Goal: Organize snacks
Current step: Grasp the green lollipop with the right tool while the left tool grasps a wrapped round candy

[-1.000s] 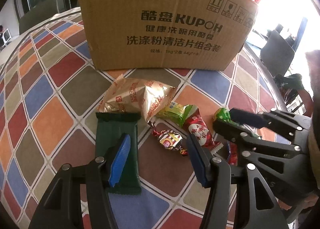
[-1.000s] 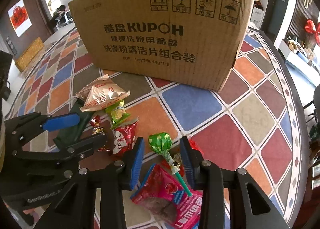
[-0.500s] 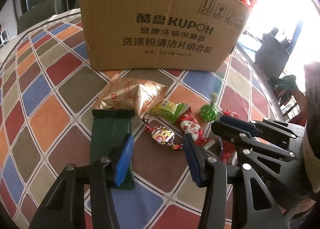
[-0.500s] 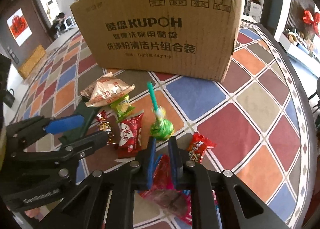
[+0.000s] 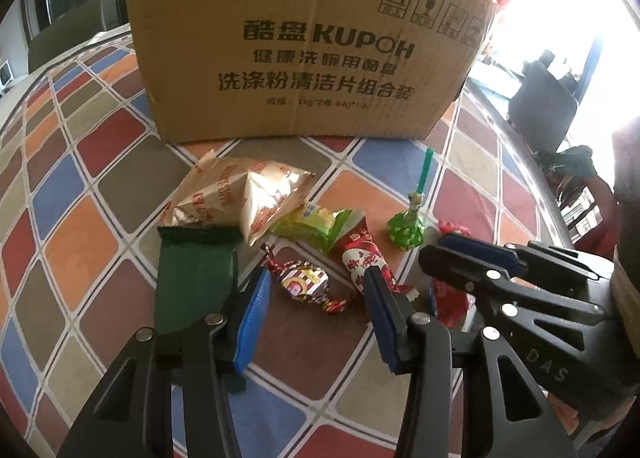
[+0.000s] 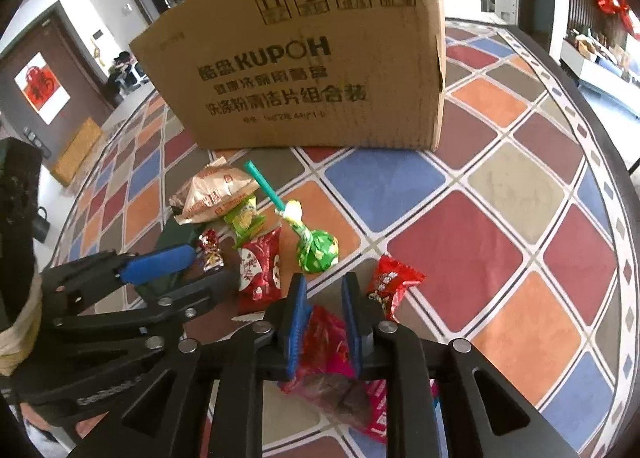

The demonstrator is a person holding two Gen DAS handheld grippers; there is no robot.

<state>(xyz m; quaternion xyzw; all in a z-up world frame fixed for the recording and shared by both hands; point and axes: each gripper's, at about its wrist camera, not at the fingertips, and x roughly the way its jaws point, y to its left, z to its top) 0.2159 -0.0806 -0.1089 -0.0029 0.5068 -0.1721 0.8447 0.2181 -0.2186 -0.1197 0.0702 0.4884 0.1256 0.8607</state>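
One "KUPOH" carton [image 5: 308, 46]; right gripper [image 6: 323, 298] pinching red packet [image 6: 332, 362], left gripper [image 5: 316, 298] closing, empty.

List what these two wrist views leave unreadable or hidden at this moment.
- Cardboard box contents: both views show only its outer wall.
- Red-pink packet print: right wrist view, covered by the shut right gripper; in the left wrist view that gripper hides nearly all of it.
- Dark green packet near end: left wrist view, behind the left gripper, whose jaws are closing around the foil candy.
- Box's small print line: blurred in both.
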